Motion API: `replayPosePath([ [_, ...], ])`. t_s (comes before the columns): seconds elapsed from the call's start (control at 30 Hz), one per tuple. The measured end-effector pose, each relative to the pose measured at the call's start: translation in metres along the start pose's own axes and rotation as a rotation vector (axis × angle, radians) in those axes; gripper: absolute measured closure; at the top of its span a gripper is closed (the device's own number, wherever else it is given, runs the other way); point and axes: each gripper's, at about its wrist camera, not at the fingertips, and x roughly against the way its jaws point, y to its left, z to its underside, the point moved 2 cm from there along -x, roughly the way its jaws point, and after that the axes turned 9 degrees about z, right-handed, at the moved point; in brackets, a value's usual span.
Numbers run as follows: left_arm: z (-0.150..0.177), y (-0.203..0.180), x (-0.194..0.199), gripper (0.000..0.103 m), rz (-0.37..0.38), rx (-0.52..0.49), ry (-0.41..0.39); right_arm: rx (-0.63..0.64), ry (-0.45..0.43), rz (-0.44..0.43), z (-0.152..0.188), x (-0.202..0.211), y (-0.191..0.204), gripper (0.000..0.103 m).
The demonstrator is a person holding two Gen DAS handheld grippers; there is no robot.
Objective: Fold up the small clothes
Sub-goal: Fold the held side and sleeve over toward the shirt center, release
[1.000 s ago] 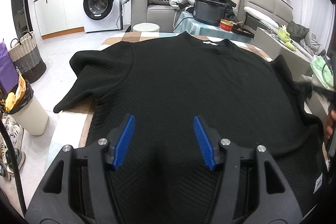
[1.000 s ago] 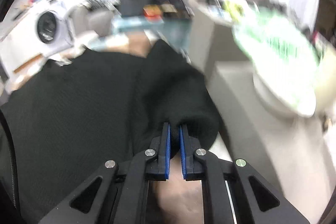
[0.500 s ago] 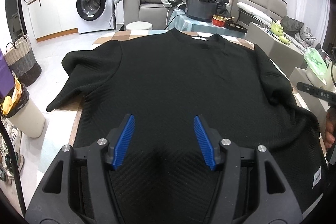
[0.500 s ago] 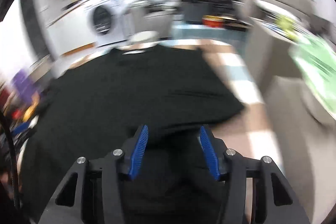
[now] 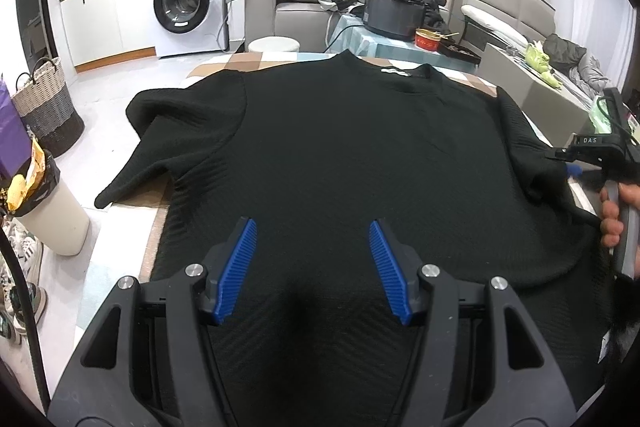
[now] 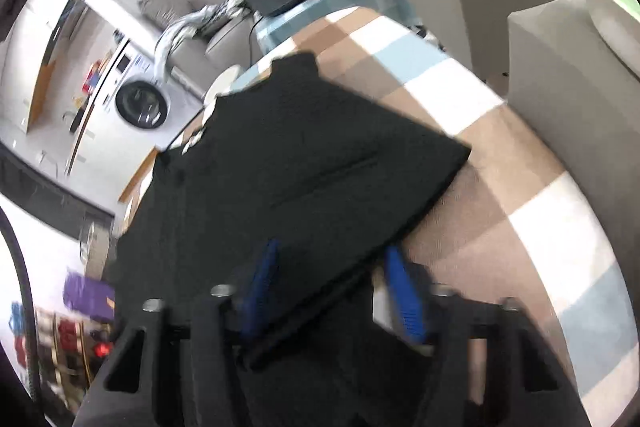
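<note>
- Your left gripper [image 5: 312, 269] hovered over the hem of the black ribbed-knit sweater [image 5: 340, 163], its blue ridged fingers [image 5: 239, 269] standing well apart and holding nothing.
- The sweater lay flat, neckline away from you, on the checked brown, white and blue table [image 6: 460, 99].
- Your right gripper [image 6: 332, 291] had its fingers [image 6: 404, 301] closing, with the sweater's sleeve edge between them; the blur hid whether they touched it.

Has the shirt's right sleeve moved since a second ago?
Yes. A second ago it lay folded in over the body. Now the black shirt's right sleeve lies spread out toward the checked table's edge, the right gripper closing on it.
</note>
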Motion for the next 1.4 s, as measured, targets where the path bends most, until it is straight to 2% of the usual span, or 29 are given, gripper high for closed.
replayPosePath([
  [0.07, 0.000, 0.005, 0.001, 0.046, -0.006, 0.007, 0.000, 0.034, -0.057, 0.035, -0.007, 0.000, 0.014, 0.098],
  [0.17, -0.001, 0.008, 0.004, 0.046, -0.020, 0.002, -0.003, 0.157, -0.156, 0.014, -0.023, 0.017, 0.054, 0.098],
  [0.2, -0.002, 0.009, 0.006, 0.046, -0.028, -0.001, -0.003, 0.211, -0.177, -0.034, -0.026, 0.026, 0.076, 0.096],
  [0.23, -0.002, 0.009, 0.008, 0.046, -0.032, -0.002, -0.006, 0.270, -0.181, -0.114, -0.025, 0.034, 0.097, 0.093],
  [0.27, -0.002, 0.009, 0.010, 0.046, -0.034, -0.003, -0.009, 0.353, -0.168, -0.239, -0.019, 0.045, 0.119, 0.075],
  [0.3, -0.003, 0.010, 0.014, 0.046, -0.036, 0.000, -0.019, 0.397, -0.158, -0.304, -0.014, 0.052, 0.130, 0.056],
  [0.37, -0.003, 0.010, 0.017, 0.046, -0.034, 0.006, -0.030, 0.443, -0.202, -0.336, -0.001, 0.069, 0.134, 0.052],
  [0.4, -0.003, 0.010, 0.019, 0.046, -0.032, 0.007, -0.032, 0.457, -0.229, -0.311, 0.002, 0.075, 0.130, 0.052],
  [0.47, -0.001, 0.008, 0.020, 0.046, -0.029, 0.006, -0.031, 0.441, -0.221, -0.209, 0.004, 0.076, 0.108, 0.052],
  [0.57, 0.001, 0.003, 0.022, 0.046, -0.019, -0.001, -0.029, 0.421, -0.170, 0.030, 0.006, 0.058, 0.070, 0.052],
  [0.6, 0.002, 0.001, 0.022, 0.046, -0.016, -0.008, -0.030, 0.420, -0.122, 0.108, 0.008, 0.046, 0.057, 0.052],
  [0.63, 0.003, -0.002, 0.022, 0.046, -0.017, -0.012, -0.031, 0.413, -0.078, 0.142, 0.010, 0.036, 0.046, 0.052],
  [0.73, 0.005, -0.004, 0.022, 0.046, -0.017, -0.009, -0.024, 0.375, 0.009, 0.121, 0.017, 0.019, 0.027, 0.052],
  [0.87, 0.008, -0.002, 0.022, 0.046, -0.038, -0.006, -0.013, 0.396, 0.017, 0.070, 0.027, 0.015, 0.034, 0.052],
  [0.97, 0.011, 0.005, 0.022, 0.046, -0.043, 0.014, -0.010, 0.495, 0.019, 0.121, 0.040, 0.006, 0.047, 0.051],
  [1.03, 0.013, 0.012, 0.019, 0.046, -0.056, 0.036, 0.003, 0.514, 0.026, 0.154, 0.047, -0.001, 0.045, 0.065],
  [1.07, 0.014, 0.015, 0.019, 0.046, -0.059, 0.050, 0.007, 0.517, -0.007, 0.164, 0.047, 0.001, 0.044, 0.085],
  [1.1, 0.015, 0.019, 0.019, 0.046, -0.055, 0.064, 0.008, 0.513, -0.005, 0.157, 0.046, 0.001, 0.042, 0.091],
  [1.17, 0.017, 0.027, 0.019, 0.046, -0.055, 0.085, 0.010, 0.452, -0.027, 0.131, 0.039, 0.006, 0.033, 0.093],
  [1.27, 0.019, 0.044, 0.022, 0.046, -0.072, 0.124, 0.007, 0.362, -0.080, 0.187, 0.024, 0.019, 0.011, 0.092],
  [1.33, 0.021, 0.059, 0.024, 0.046, -0.094, 0.169, 0.003, 0.329, -0.035, 0.170, 0.024, 0.015, 0.004, 0.088],
  [1.4, 0.023, 0.070, 0.025, 0.046, -0.115, 0.193, 0.013, 0.383, 0.018, 0.169, 0.032, 0.011, 0.010, 0.066],
])
